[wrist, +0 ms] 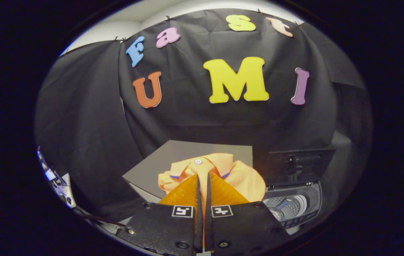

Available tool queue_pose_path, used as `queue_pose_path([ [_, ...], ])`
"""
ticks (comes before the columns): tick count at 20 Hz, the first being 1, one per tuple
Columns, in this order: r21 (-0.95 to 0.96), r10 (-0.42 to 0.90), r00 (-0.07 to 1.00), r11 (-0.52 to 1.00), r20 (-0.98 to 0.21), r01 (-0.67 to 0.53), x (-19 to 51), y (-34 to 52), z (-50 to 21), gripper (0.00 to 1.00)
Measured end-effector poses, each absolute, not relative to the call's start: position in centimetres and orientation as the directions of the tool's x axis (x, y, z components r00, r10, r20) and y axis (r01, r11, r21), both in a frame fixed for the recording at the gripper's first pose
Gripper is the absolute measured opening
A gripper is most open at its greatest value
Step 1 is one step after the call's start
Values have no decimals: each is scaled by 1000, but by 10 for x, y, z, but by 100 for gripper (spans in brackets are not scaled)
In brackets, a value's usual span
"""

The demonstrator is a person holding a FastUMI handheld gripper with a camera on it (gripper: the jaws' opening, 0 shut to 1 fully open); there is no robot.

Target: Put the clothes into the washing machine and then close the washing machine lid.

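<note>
Closed almost fully, the gripper, its two fingers with only a thin slit left between them, wedge-shaped and narrowing toward the tips, with a finely grained surface. Pinched in that slit, a fold of the orange shirt; cloth visible as a narrow strip down the whole gap, so both fingers pressing on it. On the flat dark plates behind the fingers, two small square printed markers and some round screw heads.

Just ahead of the tips and around them, the shirt itself: soft woven cloth, bunched and rounded, bulging more to the right of the fingers. Collar turned toward the booth wall, away from the fingers, with a small pale button at the middle of it and thin blue trim at both collar ends. Placket running straight back from the button toward the fingertips, so the long axis of the garment in line with the fingers. Whether lifted or resting, cannot tell.

Under and beyond the shirt, a grey flat platform, matte and smooth, with sharp straight edges and a paler side face.

To the right of the fingers, and lower, the small washing machine: top opening uncovered, inside it a shiny perforated metal drum. Its dark lid standing upright behind the opening, flat and rectangular.

Behind all, black wrinkled cloth of the wall.
</note>
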State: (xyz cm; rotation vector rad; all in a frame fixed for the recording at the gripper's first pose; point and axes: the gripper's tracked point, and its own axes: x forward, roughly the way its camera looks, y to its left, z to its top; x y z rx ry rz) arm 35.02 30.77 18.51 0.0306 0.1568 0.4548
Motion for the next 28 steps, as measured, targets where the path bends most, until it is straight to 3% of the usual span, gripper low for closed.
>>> queue_pose_path([
  [12, 61, 245, 969, 967, 15, -246, 297, 103, 259, 5],
  [18, 79, 215, 976, 974, -36, -211, 339, 34, 241, 5],
  [28, 116, 298, 938, 953, -179, -281, 457, 23, 181, 5],
])
